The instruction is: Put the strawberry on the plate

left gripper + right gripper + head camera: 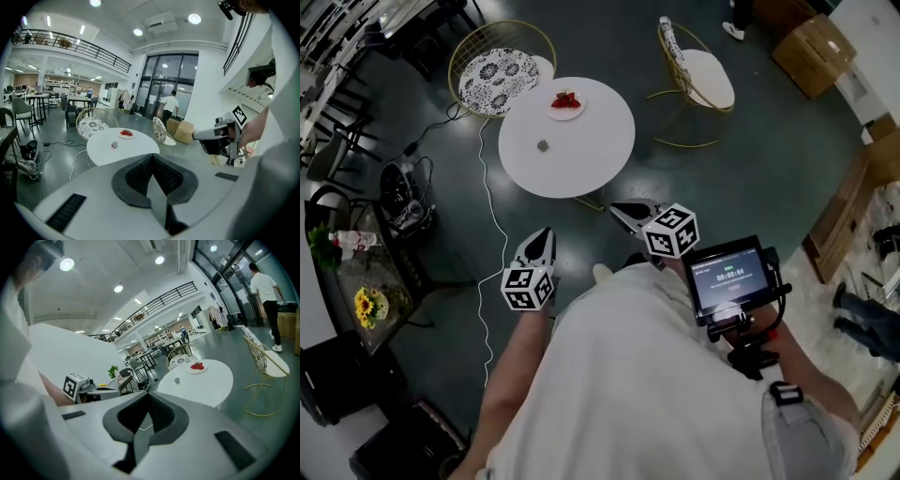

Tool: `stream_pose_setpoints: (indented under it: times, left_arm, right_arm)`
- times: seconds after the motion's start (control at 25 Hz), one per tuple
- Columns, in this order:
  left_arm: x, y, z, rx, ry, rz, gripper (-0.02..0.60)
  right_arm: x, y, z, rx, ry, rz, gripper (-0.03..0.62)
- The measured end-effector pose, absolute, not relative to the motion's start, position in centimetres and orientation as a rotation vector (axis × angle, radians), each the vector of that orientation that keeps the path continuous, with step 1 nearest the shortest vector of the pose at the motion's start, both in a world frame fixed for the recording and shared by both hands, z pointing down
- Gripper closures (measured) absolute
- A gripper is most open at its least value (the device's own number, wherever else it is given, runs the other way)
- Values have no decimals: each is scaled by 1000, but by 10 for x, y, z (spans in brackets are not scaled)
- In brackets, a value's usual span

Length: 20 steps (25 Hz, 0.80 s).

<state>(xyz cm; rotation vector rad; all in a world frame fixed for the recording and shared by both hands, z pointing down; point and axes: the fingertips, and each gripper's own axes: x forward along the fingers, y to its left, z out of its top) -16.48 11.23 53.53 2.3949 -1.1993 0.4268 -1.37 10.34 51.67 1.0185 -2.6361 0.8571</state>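
A small white plate [566, 106] sits at the far edge of a round white table [581, 159], with red strawberries [566, 98] lying on it. A small grey object [543, 145] rests near the table's middle. Both grippers hang over the floor on the near side of the table, well short of it. My left gripper [539, 236] is shut with nothing in it, and so is my right gripper [619, 211]. The left gripper view shows the strawberries [126, 133] and the grey object [114, 145] beyond the closed jaws. The right gripper view shows the strawberries [198, 365] too.
Two gold wire chairs [502, 70] [698, 80] stand behind the table. A white cable [487, 225] runs across the dark floor at left, by a low side table with flowers [366, 305]. Cardboard boxes [814, 52] stand at the far right. A person [169, 108] stands by the glass doors.
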Motion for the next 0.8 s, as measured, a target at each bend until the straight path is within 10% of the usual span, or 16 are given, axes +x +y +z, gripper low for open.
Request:
stream_pose_setpoints:
  times: [0.8]
  left_arm:
    - [-193, 31, 555, 2323, -1205, 464, 574]
  right_arm:
    - [-44, 14, 539, 945, -2605, 921, 586]
